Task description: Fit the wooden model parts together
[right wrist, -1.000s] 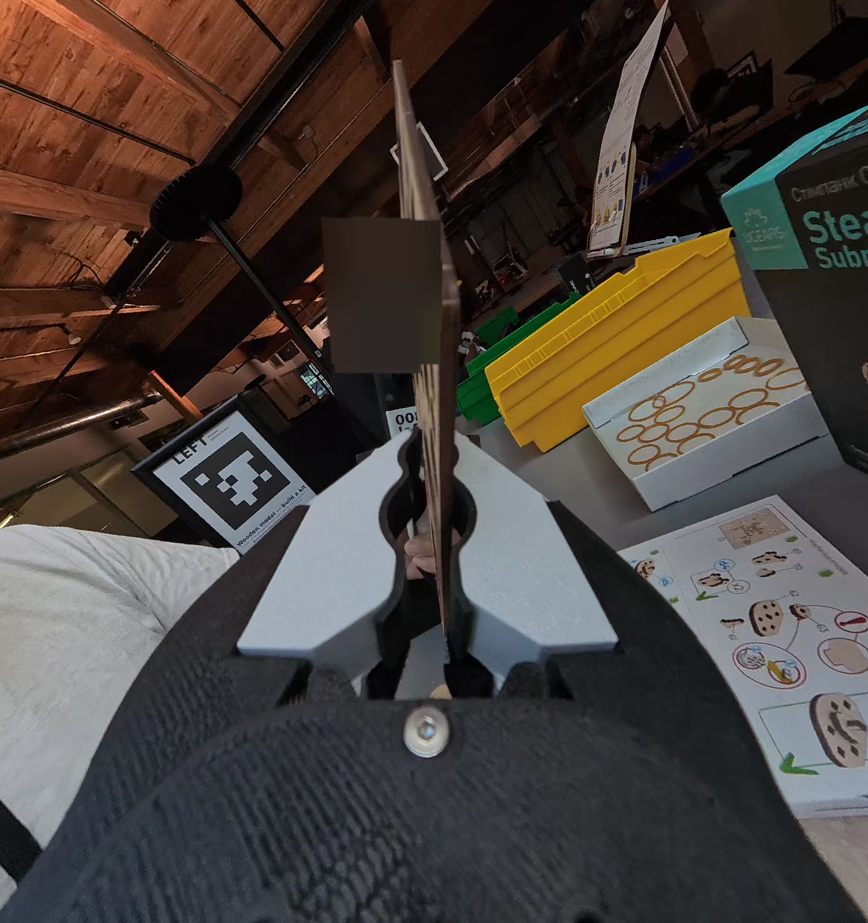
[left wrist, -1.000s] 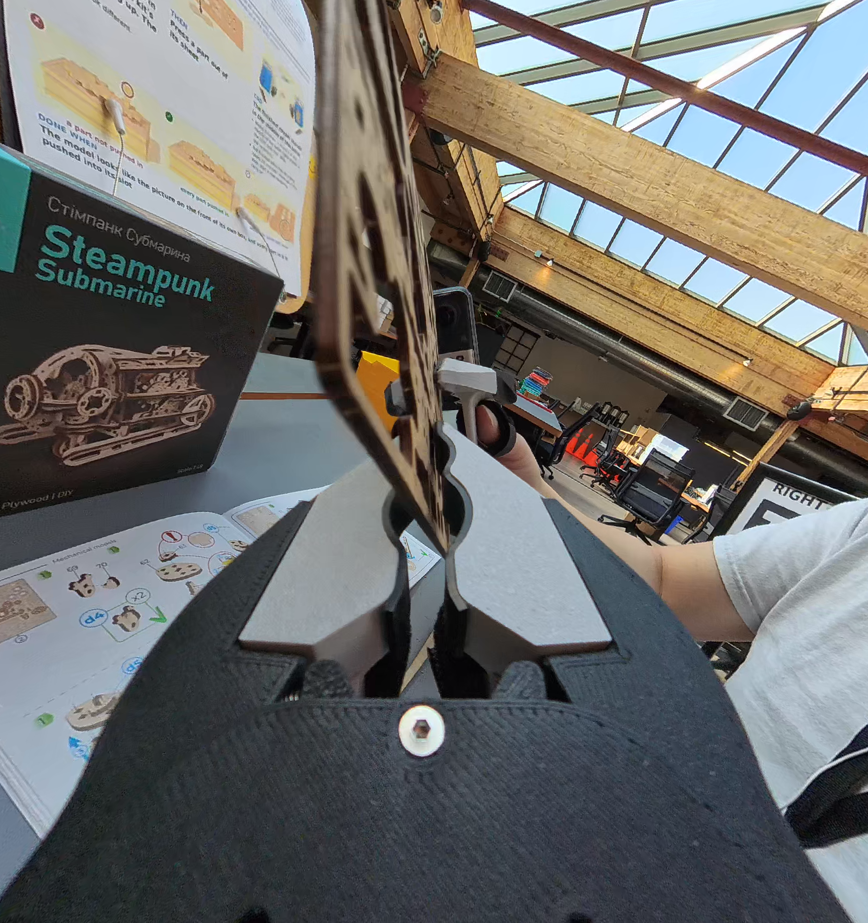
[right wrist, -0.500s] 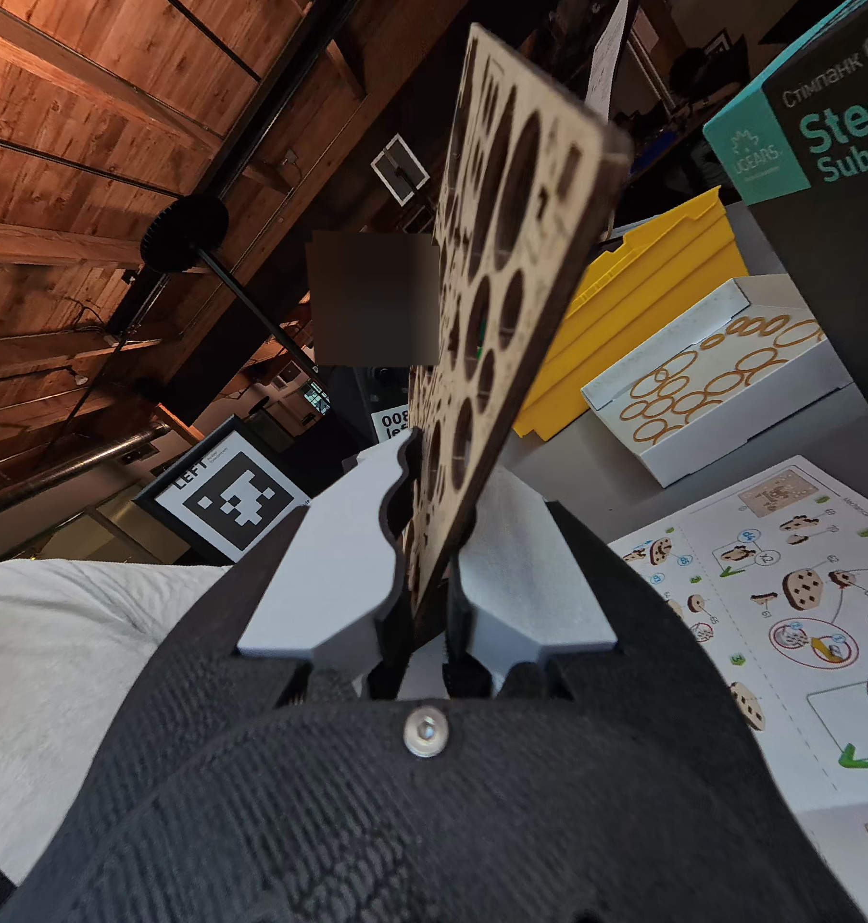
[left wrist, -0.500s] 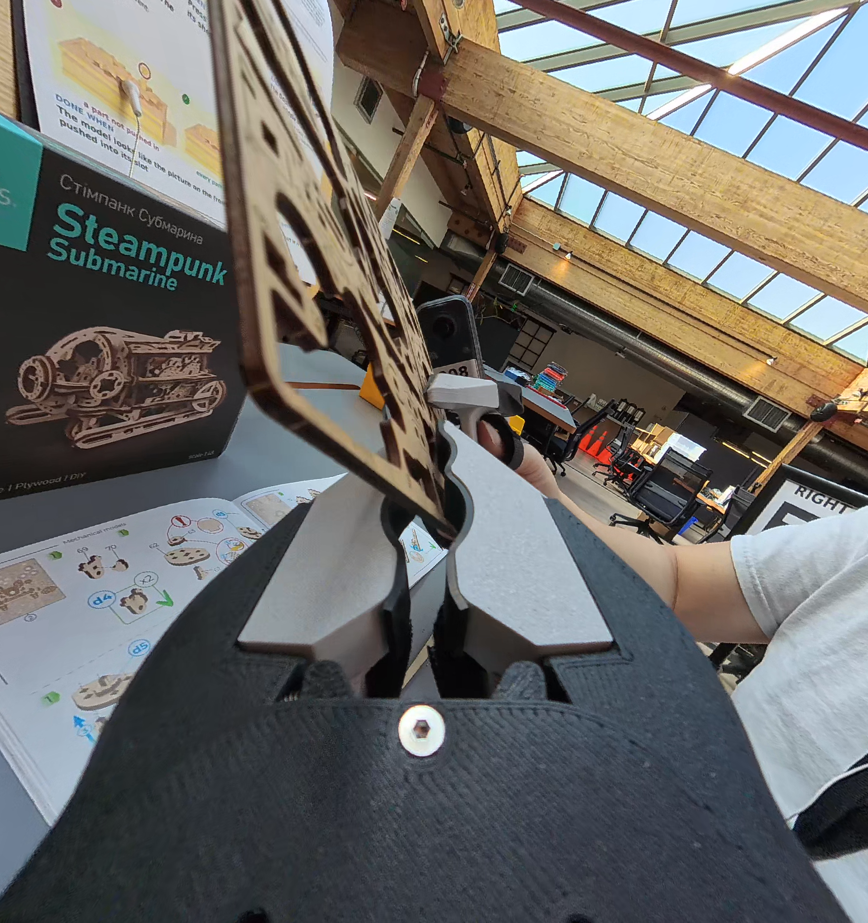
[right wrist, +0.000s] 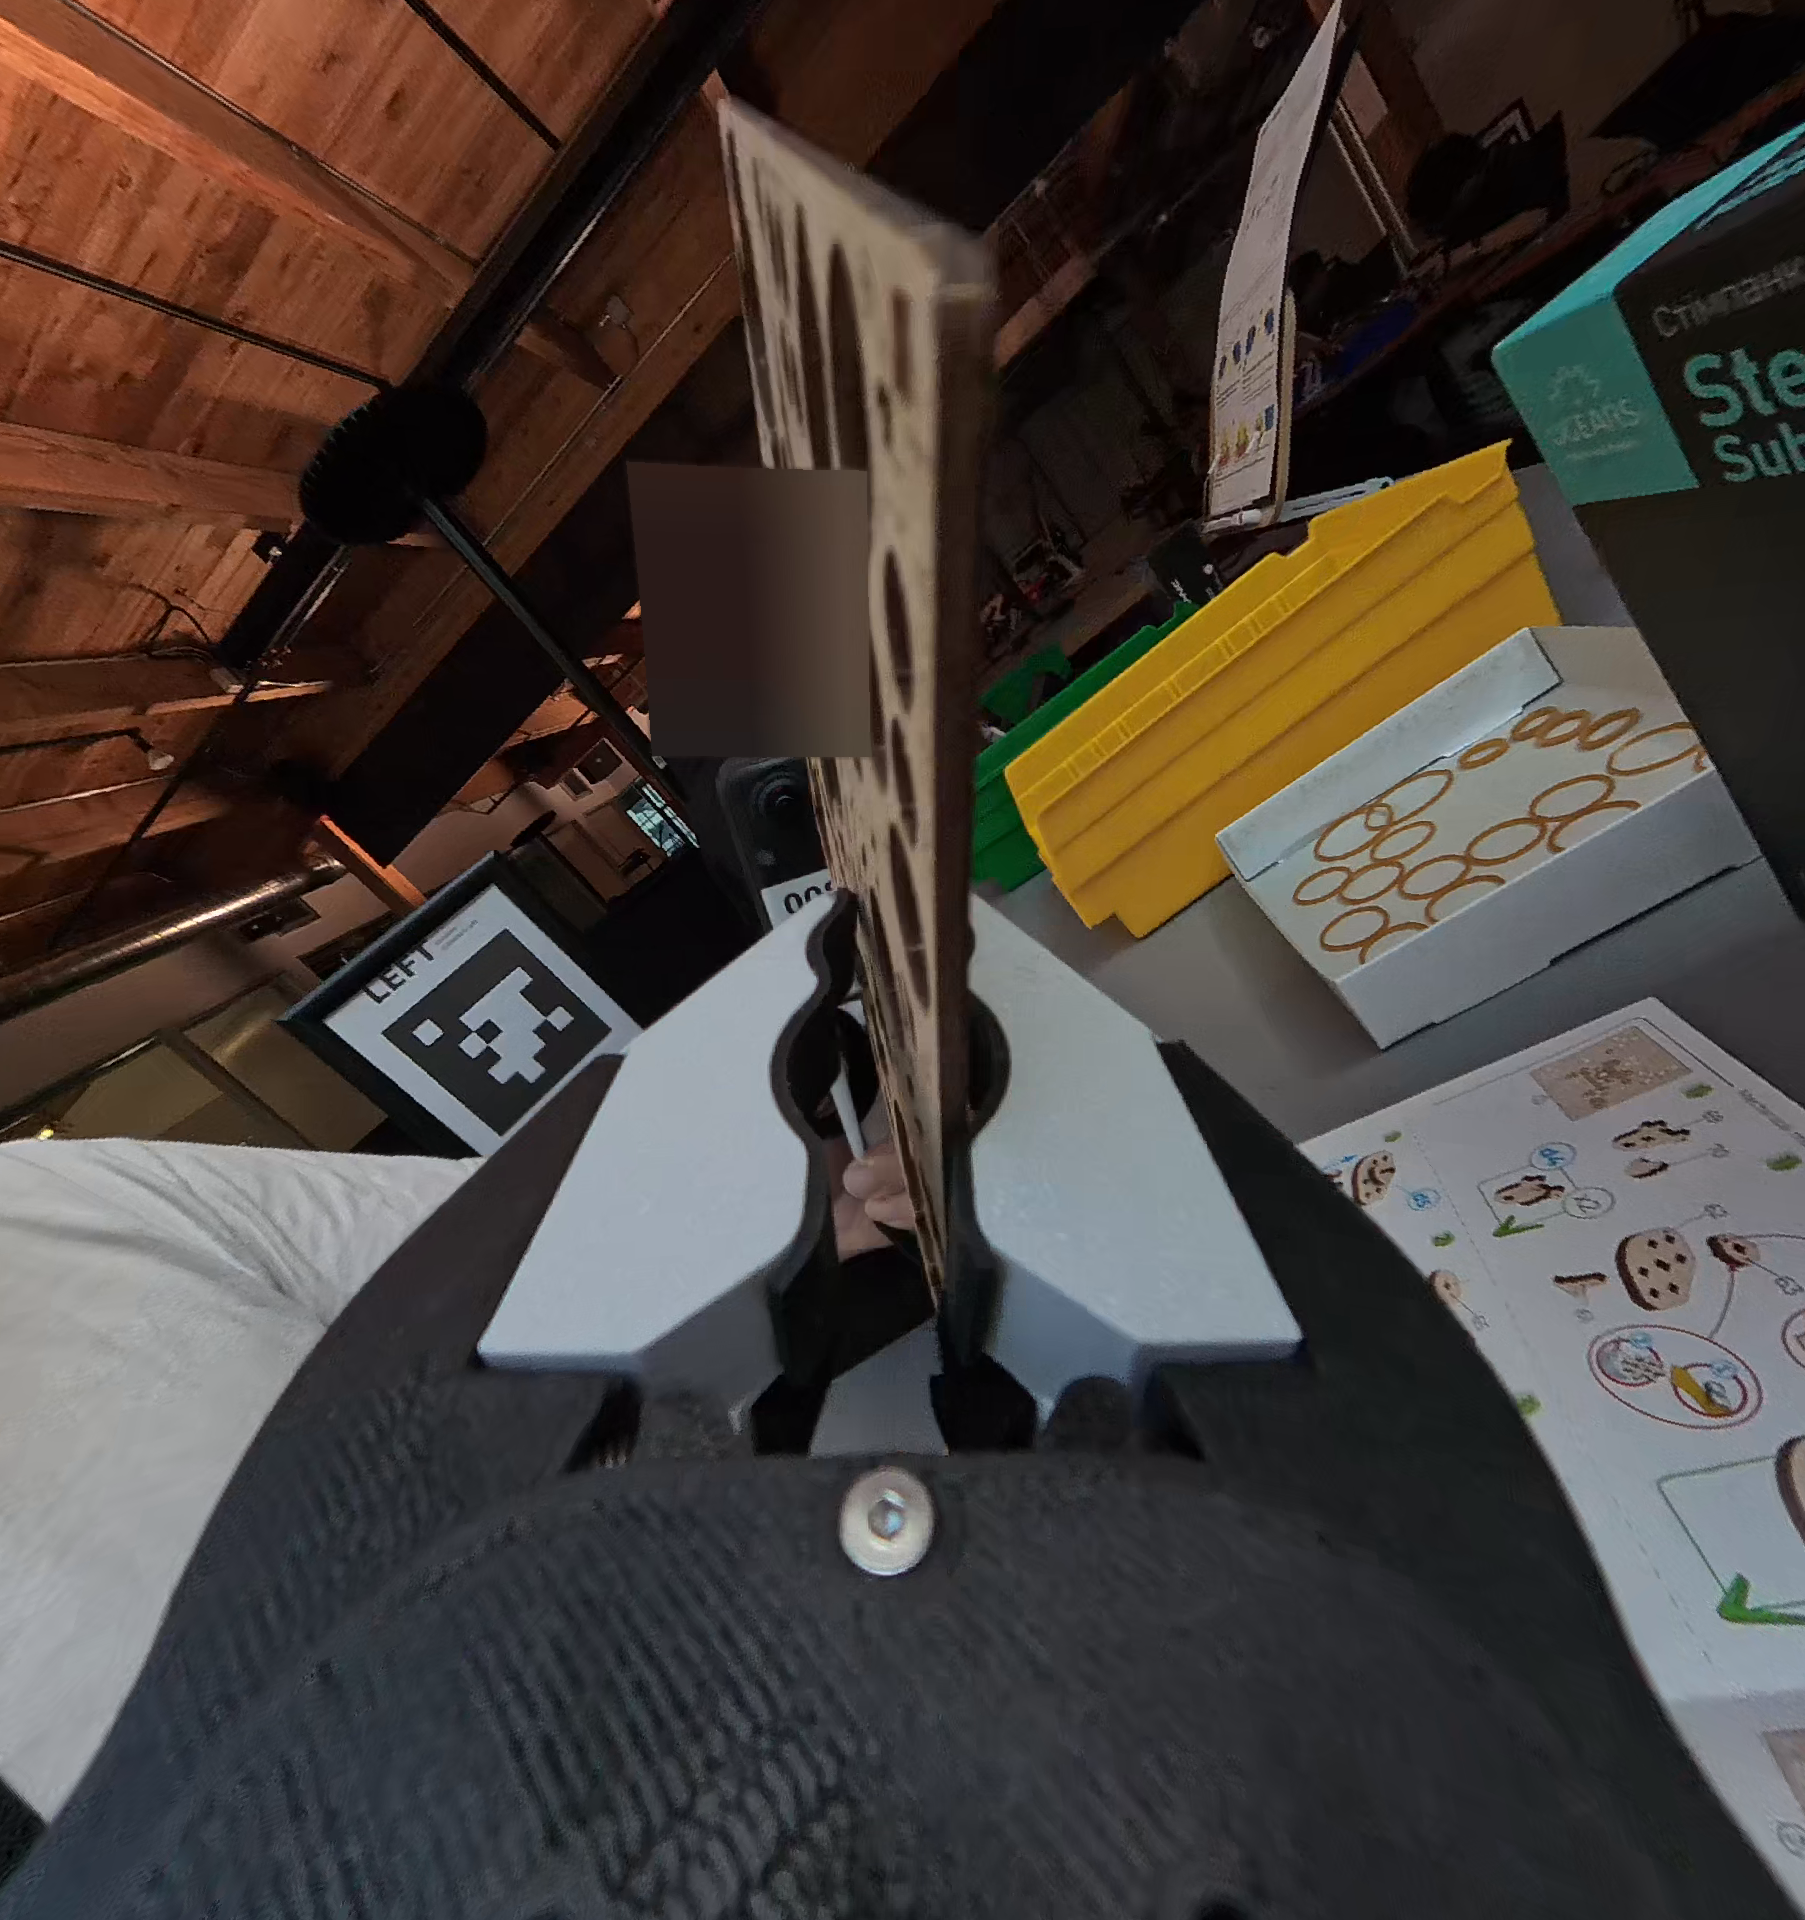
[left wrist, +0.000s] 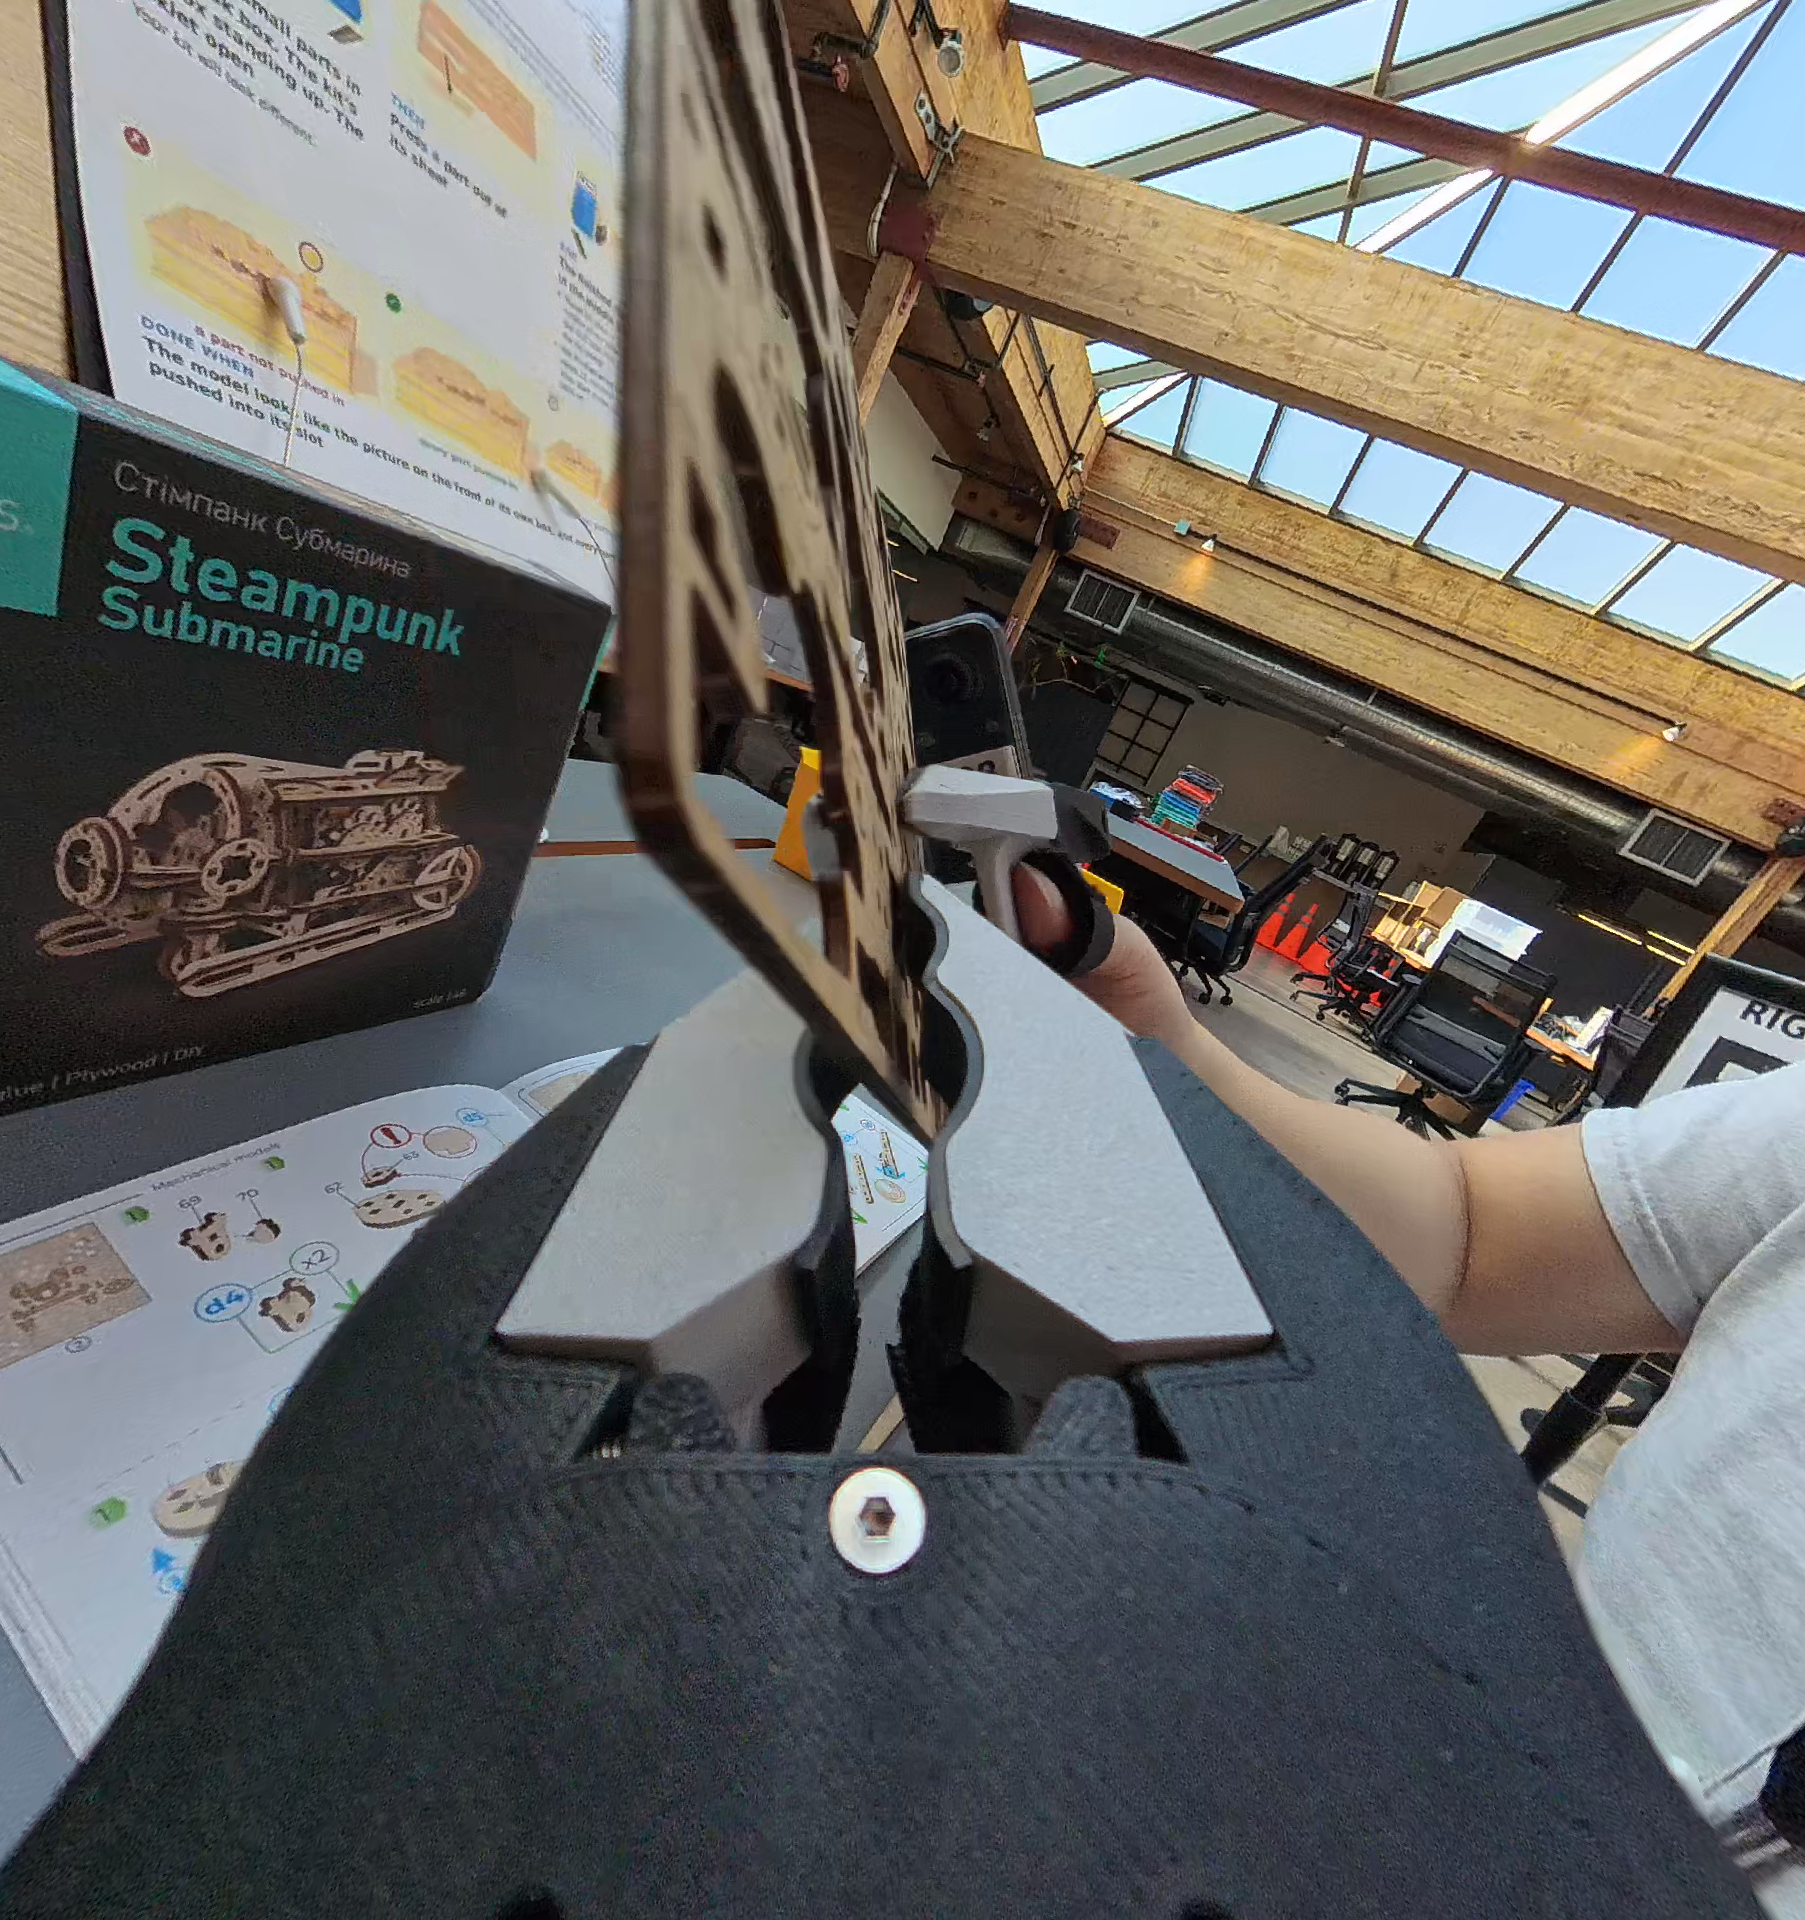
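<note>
A laser-cut wooden sheet (left wrist: 763, 520) with many cut-outs stands upright above the table, seen almost edge-on. My left gripper (left wrist: 882, 997) is shut on its lower edge. Farther up the same sheet, the right gripper (left wrist: 877, 821) clamps it from both sides, with a person's hand behind it. In the right wrist view the sheet (right wrist: 877, 520) rises from between the fingers of my right gripper (right wrist: 898, 966), which is shut on it. No loose wooden part shows in either gripper.
The dark kit box (left wrist: 254, 727) stands at the back, with an open instruction booklet (left wrist: 150, 1299) in front of it. A white tray of wooden rings (right wrist: 1480, 831), a yellow bin (right wrist: 1272, 686) and a green bin (right wrist: 1064, 686) sit beyond. A person's arm (left wrist: 1345, 1174) crosses on the right. Less than 4 cm separates the two grippers' tips.
The sheet went from edge-on to showing its face half a second ago, then swung back to nearly edge-on. Both grippers kept their hold on it.
</note>
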The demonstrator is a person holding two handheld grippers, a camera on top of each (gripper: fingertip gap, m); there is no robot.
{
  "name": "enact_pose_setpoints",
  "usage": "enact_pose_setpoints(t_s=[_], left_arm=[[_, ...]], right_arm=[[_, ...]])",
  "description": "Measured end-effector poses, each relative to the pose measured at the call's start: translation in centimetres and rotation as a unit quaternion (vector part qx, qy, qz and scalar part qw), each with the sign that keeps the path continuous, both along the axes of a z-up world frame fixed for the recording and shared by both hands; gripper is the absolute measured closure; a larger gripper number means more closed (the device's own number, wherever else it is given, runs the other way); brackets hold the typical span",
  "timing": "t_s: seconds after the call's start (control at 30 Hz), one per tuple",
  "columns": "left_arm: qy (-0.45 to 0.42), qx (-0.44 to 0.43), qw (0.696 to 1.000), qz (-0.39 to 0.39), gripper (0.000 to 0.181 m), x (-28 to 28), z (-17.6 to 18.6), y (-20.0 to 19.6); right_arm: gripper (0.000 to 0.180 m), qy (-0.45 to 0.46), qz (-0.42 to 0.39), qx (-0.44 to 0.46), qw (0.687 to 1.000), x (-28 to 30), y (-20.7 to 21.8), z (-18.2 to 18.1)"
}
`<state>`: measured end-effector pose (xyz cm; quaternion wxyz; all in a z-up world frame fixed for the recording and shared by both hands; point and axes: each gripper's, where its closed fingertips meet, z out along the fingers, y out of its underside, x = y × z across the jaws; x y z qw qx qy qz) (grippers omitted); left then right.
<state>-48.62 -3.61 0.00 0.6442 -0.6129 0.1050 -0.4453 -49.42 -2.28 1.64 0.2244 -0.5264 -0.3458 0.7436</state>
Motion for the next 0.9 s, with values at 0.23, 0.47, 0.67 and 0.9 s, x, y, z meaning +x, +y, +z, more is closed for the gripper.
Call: enact_pose_setpoints(t_s=[0.23, 0.47, 0.67, 0.9], left_arm=[[-0.009, -0.003, 1.000, -0.005, 0.180, 0.2, -0.4, 0.1], [0.013, 0.005, 1.000, 0.004, 0.180, 0.3, -0.3, -0.2], [0.024, 0.008, 1.000, 0.008, 0.180, 0.4, -0.4, -0.3], [0.027, 0.010, 1.000, 0.004, 0.180, 0.9, -0.6, -0.1]], right_arm=[[0.172, -0.003, 0.007, -0.013, 1.000, 0.4, 0.3, 0.4], [0.177, -0.010, 0.004, -0.021, 1.000, 0.3, 0.4, -0.1], [0.176, -0.026, -0.012, 0.017, 0.999, 0.3, 0.3, -0.3], [0.163, 0.028, 0.001, -0.039, 0.999, 1.2, 1.4, 1.5]])
